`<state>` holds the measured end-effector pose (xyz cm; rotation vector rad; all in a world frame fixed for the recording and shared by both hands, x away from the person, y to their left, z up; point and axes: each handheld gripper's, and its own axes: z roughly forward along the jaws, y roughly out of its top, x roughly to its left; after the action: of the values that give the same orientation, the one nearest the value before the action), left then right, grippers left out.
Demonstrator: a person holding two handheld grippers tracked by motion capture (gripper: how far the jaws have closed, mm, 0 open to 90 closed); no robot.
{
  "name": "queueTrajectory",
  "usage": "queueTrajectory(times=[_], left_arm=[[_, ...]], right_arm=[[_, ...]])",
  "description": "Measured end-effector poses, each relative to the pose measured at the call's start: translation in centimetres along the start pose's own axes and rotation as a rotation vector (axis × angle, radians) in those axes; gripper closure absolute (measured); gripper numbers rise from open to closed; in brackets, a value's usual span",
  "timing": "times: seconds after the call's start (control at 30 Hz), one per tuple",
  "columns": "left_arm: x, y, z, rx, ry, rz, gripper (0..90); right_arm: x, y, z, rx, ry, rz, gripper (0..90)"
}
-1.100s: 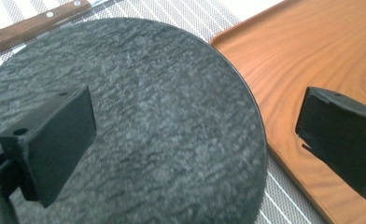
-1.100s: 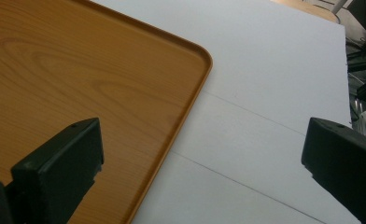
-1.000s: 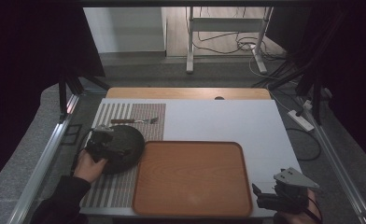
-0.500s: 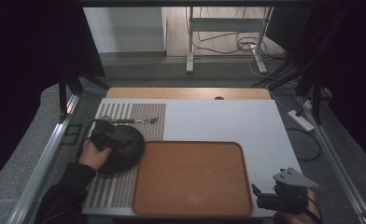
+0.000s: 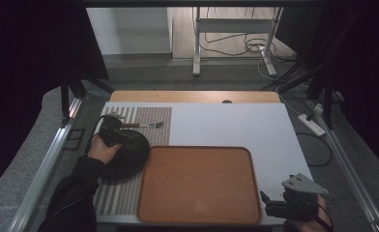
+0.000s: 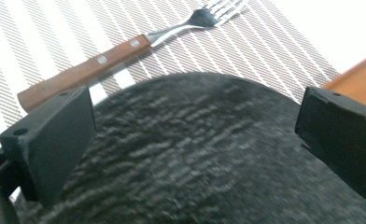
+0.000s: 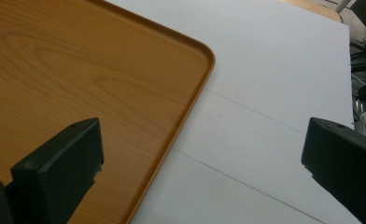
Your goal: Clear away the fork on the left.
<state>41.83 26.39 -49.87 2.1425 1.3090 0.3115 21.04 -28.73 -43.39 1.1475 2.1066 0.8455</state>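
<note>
Left gripper [image 5: 111,126] jaws apart, right gripper [image 5: 279,205] jaws apart

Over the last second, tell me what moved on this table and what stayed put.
The left gripper moved away from the person across the dark plate toward the fork, jaws open, holding nothing. The plate, fork, wooden tray and right gripper stayed put.
</note>
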Motion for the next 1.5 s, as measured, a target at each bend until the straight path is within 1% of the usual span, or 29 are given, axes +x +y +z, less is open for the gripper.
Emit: queueTrajectory(times=[0.17,0.23,0.4,0.47,0.57,0.6,0.67,0.73,0.77,0.83,0.87,0.9,0.93,0.97,1.0,1.03,1.1,1.17,1.27,1.37,1.4,1.43,1.47,1.5], left_arm=[[0.6,0.8,0.9,0.007,0.006,-0.005,0.0],[0.7,1.1,1.4,0.009,0.002,-0.002,0.0],[1.1,2.1,2.3,0.020,0.010,0.010,0.1],[1.2,2.4,2.6,0.024,0.016,0.012,1.1],[1.4,2.7,2.9,0.027,0.027,0.009,5.0],[1.5,2.8,2.9,0.030,0.024,0.009,8.3],[1.7,3.0,2.9,0.033,0.032,0.014,14.0],[2.1,3.2,2.8,0.036,0.032,0.015,25.1],[2.3,3.2,2.8,0.037,0.035,0.016,29.2],[2.8,3.3,2.7,0.037,0.033,0.010,44.0],[3.2,3.2,2.7,0.040,0.031,0.002,49.9],[3.5,3.3,2.7,0.042,0.033,-0.003,62.9],[3.7,3.3,2.8,0.045,0.042,-0.010,67.8],[4.0,3.3,2.9,0.049,0.046,-0.012,82.4],[4.2,3.3,3.0,0.053,0.055,-0.014,86.1],[4.5,3.4,3.1,0.060,0.069,-0.018,88.6],[5.1,3.5,3.4,0.066,0.087,-0.028,88.6],[5.7,3.5,3.6,0.061,0.102,-0.043,88.6],[6.6,3.5,4.0,0.081,0.130,-0.056,88.6],[7.3,3.3,4.4,0.118,0.146,-0.065,88.5],[7.4,3.1,4.4,0.127,0.149,-0.066,88.4],[7.5,2.9,4.5,0.147,0.148,-0.061,88.5],[7.5,2.7,4.4,0.152,0.141,-0.046,88.6],[7.5,2.6,4.2,0.159,0.121,-0.046,88.6]], right_arm=[[0.0,0.0,0.0,0.003,0.003,-0.002,0.0],[0.0,0.0,0.0,0.004,0.002,-0.003,0.0],[0.0,0.0,0.0,0.004,0.002,-0.004,0.0],[0.0,0.0,0.0,0.004,0.002,-0.004,0.0],[0.0,0.0,0.0,0.003,0.002,-0.005,0.0],[0.0,0.0,0.0,0.004,0.002,-0.006,0.0],[0.0,0.0,0.0,0.003,0.002,-0.006,0.0],[0.1,0.0,0.0,0.003,0.003,-0.007,0.0],[0.1,0.0,0.0,0.003,0.003,-0.008,0.0],[0.1,0.0,0.0,0.003,0.003,-0.009,0.0],[0.1,0.0,0.0,0.004,0.003,-0.009,0.0],[0.1,0.0,0.0,0.004,0.003,-0.010,0.0],[0.1,0.0,0.0,0.005,0.003,-0.010,0.0],[0.1,0.0,0.1,0.006,0.005,-0.009,0.0],[0.1,0.0,0.1,0.006,0.005,-0.009,0.0],[0.1,0.0,0.1,0.006,0.005,-0.009,0.0],[0.1,0.0,0.1,0.006,0.005,-0.009,0.0],[0.1,0.0,0.1,0.006,0.006,-0.009,0.0],[0.1,0.0,0.1,0.006,0.007,-0.011,0.0],[0.1,0.0,0.0,0.005,0.008,-0.014,0.0],[0.1,0.0,0.0,0.005,0.008,-0.014,0.0],[0.1,0.0,0.0,0.005,0.008,-0.014,0.0],[0.1,0.0,0.0,0.005,0.008,-0.015,0.0],[0.1,0.0,0.0,0.005,0.009,-0.017,0.0]])
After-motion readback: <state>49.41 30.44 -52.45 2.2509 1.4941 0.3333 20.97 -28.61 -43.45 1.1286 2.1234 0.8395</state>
